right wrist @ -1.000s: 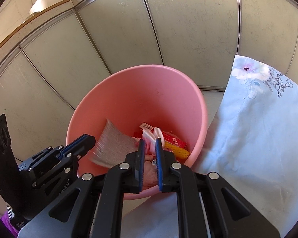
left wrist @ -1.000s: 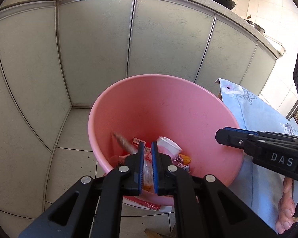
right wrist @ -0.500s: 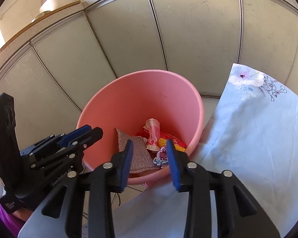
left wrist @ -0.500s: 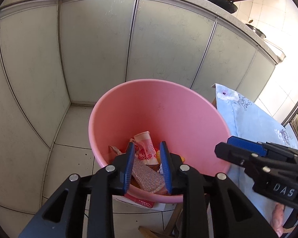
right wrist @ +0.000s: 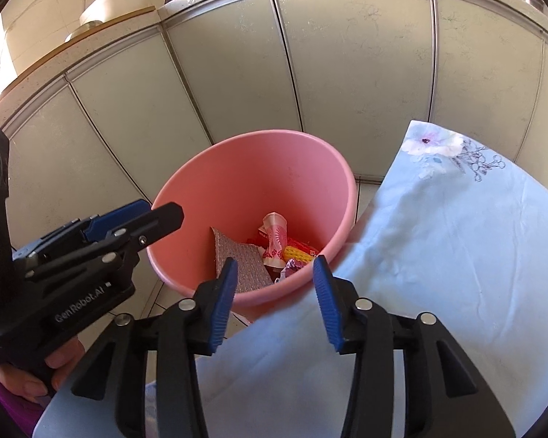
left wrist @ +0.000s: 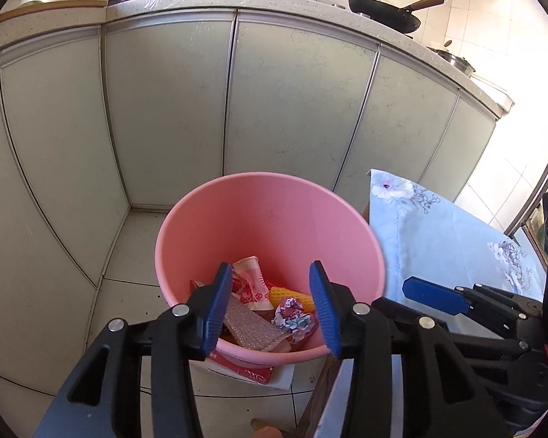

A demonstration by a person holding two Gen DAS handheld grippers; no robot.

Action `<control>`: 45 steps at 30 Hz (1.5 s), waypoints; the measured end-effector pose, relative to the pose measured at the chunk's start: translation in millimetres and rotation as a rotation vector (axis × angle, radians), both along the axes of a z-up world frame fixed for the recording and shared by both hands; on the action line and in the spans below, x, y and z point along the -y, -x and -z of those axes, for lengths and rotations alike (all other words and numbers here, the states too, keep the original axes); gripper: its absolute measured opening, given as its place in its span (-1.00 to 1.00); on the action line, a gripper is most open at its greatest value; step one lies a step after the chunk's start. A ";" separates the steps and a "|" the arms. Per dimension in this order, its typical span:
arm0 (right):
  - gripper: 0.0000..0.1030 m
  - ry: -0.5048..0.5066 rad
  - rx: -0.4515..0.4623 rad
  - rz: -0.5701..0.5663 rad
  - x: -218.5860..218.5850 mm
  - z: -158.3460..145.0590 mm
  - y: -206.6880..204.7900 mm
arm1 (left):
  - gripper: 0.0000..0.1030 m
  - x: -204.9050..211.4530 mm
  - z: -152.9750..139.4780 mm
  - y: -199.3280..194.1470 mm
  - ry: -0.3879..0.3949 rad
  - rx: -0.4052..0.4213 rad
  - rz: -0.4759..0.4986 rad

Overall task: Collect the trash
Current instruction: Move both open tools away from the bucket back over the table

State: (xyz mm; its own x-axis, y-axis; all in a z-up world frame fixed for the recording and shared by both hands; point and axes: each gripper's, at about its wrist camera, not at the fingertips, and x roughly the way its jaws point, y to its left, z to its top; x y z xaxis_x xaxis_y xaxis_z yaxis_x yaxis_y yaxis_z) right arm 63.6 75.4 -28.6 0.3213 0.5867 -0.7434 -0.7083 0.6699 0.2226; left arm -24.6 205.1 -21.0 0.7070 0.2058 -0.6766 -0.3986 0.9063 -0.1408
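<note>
Both the left gripper (left wrist: 271, 304) and right gripper (right wrist: 274, 301) hung over the pink bin (left wrist: 274, 215), fingers spread wide and empty, trash (left wrist: 259, 288) piled inside

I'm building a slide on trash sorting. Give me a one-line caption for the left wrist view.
Open left gripper above a pink bin holding a paper cup and crumpled wrapper.

Pink bin (left wrist: 270, 219), floral blue tablecloth (right wrist: 456, 226)
</note>
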 end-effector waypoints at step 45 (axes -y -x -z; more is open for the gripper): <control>-0.12 0.000 0.207 0.144 93.6 -38.1 51.7 | 0.06 87.5 -40.0 34.8 -0.090 0.049 -0.024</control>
State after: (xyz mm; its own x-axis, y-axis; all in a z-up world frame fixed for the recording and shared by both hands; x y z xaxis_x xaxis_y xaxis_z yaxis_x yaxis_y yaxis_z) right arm 11.9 -18.2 9.5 0.5468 0.5236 -0.6534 -0.6358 0.7674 0.0829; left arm -59.3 117.5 18.9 0.7330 0.2818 -0.6191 -0.4151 0.9064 -0.0789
